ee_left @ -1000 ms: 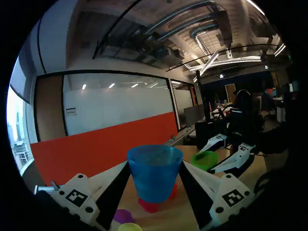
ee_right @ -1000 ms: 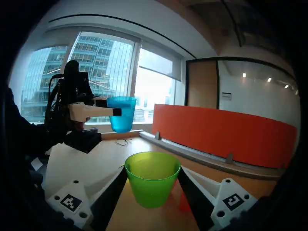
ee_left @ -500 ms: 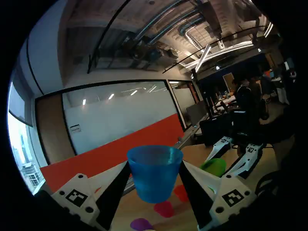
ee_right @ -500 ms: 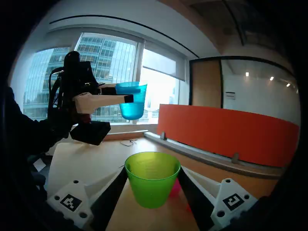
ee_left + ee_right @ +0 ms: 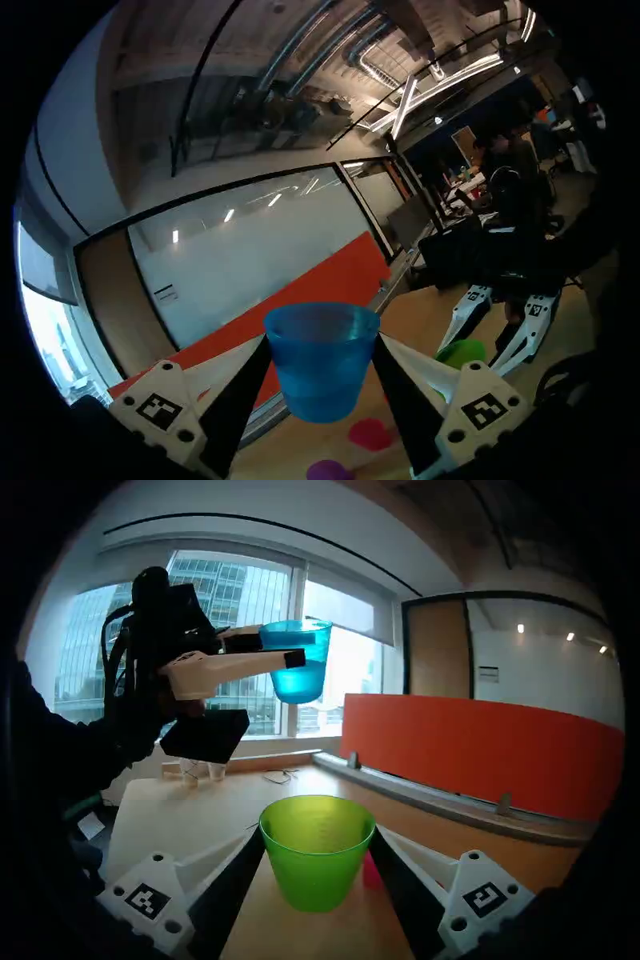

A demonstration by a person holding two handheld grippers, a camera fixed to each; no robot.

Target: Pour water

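Left gripper view: the left gripper (image 5: 322, 346) has both fingers clamped on the sides of the blue cup (image 5: 322, 376), holding it near upright so that nothing spills early. Right gripper view: the right gripper (image 5: 318, 836) is closed likewise on the green cup (image 5: 318, 868), presented rim-up as the receiver. The blue cup hangs higher and to the left, apart from it, apparently staged for tilting.
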